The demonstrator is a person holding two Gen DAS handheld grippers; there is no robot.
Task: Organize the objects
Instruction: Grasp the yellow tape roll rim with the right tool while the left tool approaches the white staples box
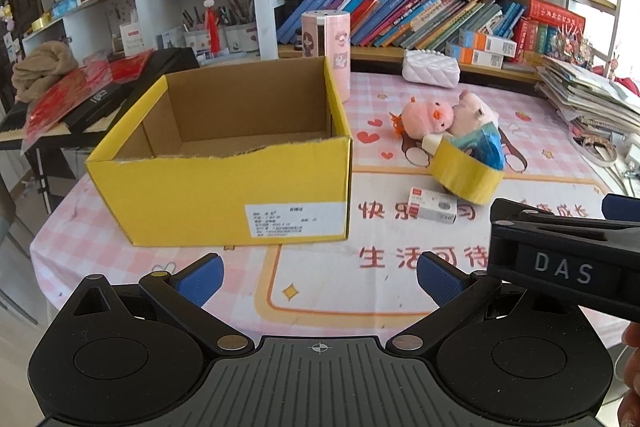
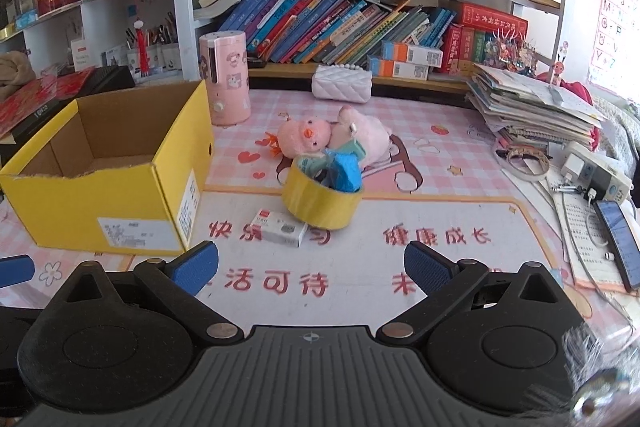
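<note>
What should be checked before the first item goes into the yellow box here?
1. Yellow box open and upright: ok.
2. Box interior free of items: ok as far as visible; near floor hidden by the front wall.
3. Left tool open, holding nothing: ok.
4. Right tool open, holding nothing: ok.
5. Small white box lying alone: not ok, the yellow tape roll sits against it.
6. Tape roll's hole clear: not ok, a blue item sticks out of it, and plush toys crowd behind.
</note>
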